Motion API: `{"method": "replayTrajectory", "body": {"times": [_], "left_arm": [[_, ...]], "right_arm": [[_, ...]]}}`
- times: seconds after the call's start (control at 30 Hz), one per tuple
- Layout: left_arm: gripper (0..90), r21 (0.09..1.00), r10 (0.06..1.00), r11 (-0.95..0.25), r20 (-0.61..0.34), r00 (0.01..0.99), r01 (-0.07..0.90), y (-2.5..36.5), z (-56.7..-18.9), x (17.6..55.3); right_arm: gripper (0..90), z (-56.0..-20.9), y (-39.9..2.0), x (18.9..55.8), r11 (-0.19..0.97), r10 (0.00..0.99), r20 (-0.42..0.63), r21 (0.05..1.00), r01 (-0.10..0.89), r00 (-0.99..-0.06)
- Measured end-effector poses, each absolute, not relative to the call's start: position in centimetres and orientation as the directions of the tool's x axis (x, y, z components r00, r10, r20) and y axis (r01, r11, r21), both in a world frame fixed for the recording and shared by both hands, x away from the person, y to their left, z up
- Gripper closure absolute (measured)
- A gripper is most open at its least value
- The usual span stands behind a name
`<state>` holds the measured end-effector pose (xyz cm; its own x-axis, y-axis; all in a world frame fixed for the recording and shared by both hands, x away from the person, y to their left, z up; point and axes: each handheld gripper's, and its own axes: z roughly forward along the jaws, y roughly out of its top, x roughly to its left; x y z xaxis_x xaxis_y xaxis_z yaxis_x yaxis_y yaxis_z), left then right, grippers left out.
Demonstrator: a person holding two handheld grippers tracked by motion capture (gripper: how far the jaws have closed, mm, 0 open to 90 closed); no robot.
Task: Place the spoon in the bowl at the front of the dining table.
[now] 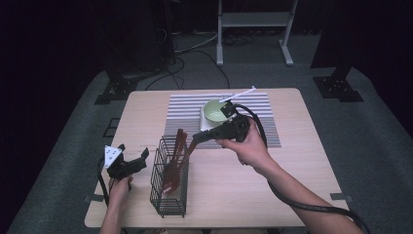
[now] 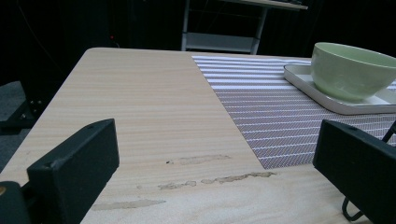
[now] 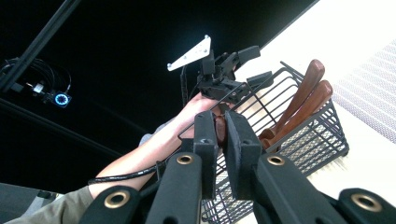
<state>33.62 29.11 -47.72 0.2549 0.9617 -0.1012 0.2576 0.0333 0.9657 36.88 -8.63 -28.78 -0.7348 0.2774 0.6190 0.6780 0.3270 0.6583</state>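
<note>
Here the right claw (image 1: 195, 137) pinches a wooden utensil (image 1: 187, 152) above the wire basket (image 1: 168, 197); left claw (image 1: 132, 158) spread beside it.

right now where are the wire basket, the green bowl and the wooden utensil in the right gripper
wire basket (image 1: 158, 192), high view, on its left side wall
green bowl (image 2: 348, 70), left gripper view, on its outer side
wooden utensil (image 1: 189, 148), high view, on its handle just below the right gripper (image 1: 198, 136)
</note>
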Motion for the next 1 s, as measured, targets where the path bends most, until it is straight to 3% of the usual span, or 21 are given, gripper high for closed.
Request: {"method": "replayTrajectory", "body": {"times": [1.0], "left_arm": [[0.0, 0.965, 0.962, 0.03, -0.098, 0.253, 0.259, 29.1, -47.7, 33.6]], "right_arm": [[82.6, -28.5, -11.7, 37.3, 0.292, 0.296, 0.646, 0.64, 0.711, -0.703]]}}
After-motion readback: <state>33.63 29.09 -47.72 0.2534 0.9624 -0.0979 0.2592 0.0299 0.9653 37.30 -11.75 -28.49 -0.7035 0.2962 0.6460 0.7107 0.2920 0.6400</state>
